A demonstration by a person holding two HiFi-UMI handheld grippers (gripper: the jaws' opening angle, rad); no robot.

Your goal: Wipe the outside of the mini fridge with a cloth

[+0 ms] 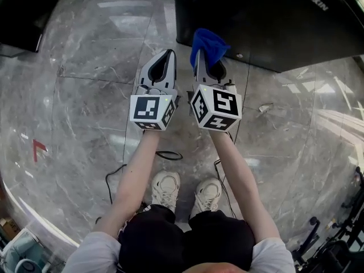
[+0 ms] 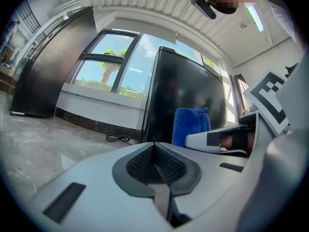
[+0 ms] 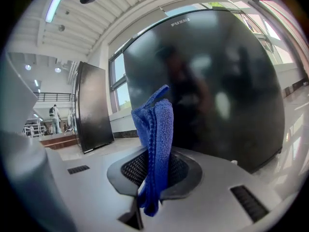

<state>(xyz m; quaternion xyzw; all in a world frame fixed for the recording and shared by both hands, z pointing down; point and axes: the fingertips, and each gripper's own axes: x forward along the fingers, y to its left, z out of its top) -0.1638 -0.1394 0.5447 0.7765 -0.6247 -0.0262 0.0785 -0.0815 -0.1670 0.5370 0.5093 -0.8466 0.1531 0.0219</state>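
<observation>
The black mini fridge [image 1: 267, 16] stands on the floor ahead of me, glossy, with a brand name on its top; it fills the right gripper view [image 3: 212, 81] and shows past the left jaws [image 2: 186, 95]. My right gripper [image 1: 207, 61] is shut on a folded blue cloth [image 1: 208, 44], which sticks up between its jaws [image 3: 155, 144] just short of the fridge's near corner. The left gripper [image 1: 165, 61] is shut with nothing in it, held beside the right one, left of the fridge; the blue cloth [image 2: 190, 124] shows to its right.
A second, taller black fridge [image 1: 23, 10] stands at far left [image 3: 91, 108]. A black cable [image 1: 165, 155] loops on the marble floor near my feet, and another cable [image 2: 117, 138] lies by the window wall. Red tape [image 1: 38, 148] marks the floor at left.
</observation>
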